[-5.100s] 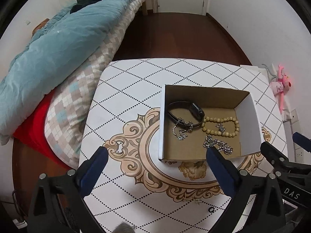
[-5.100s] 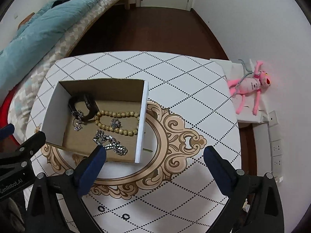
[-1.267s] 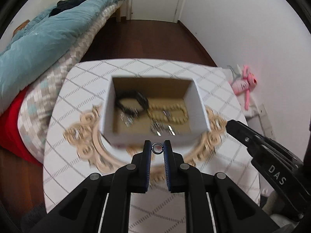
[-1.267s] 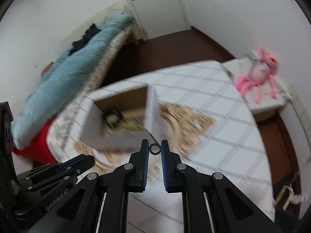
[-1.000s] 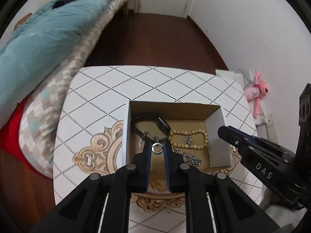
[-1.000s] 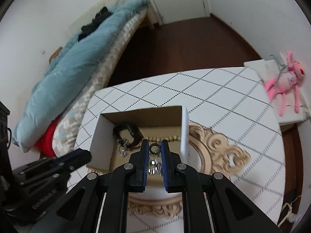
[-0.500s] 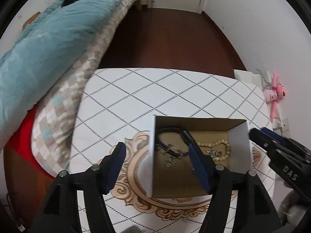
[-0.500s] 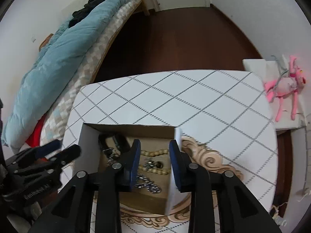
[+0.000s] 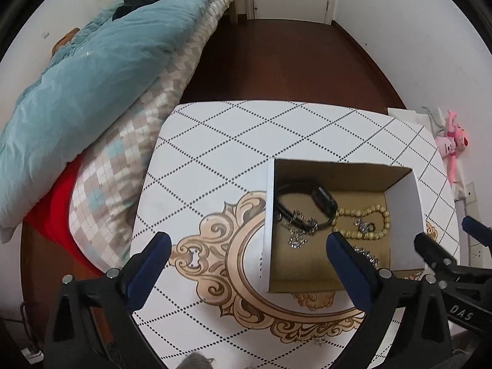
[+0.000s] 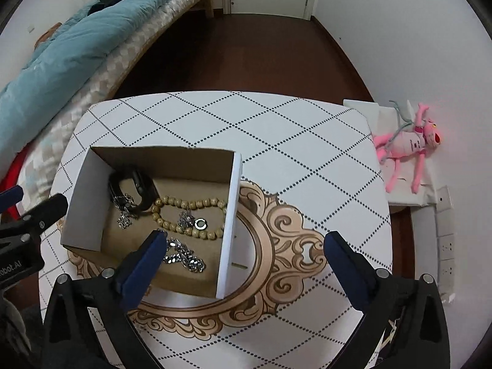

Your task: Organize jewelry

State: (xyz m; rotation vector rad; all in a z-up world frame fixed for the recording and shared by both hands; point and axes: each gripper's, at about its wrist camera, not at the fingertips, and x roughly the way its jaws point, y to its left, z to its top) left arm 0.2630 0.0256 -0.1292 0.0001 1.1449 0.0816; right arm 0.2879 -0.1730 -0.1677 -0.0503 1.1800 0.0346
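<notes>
Both tools are wide open and hold nothing. The left tool [image 9: 247, 243] hangs above the worktop [image 9: 215, 141] w/ one finger over the box; the right tool [image 10: 246, 244] hangs over the right wall of the cardboard box [image 10: 233, 215].

The jewelry is inside the box: black band [image 10: 138, 187], wooden bead bracelet [image 10: 187, 204], a small silver ring [image 10: 200, 224] lying on the beads, silver chain [image 10: 184, 255] at the near side, and a small charm chain [image 10: 123, 212] by the band.

I think the step is pulling back after a drop. To do it well I lift straight up, fingers apart, w/o touching the thin box wall, bc a knock can shift the box. One small piece [image 9: 318, 341] seems left on the worktop near the front edge; approx next target, but too small to tell what it is.
</notes>
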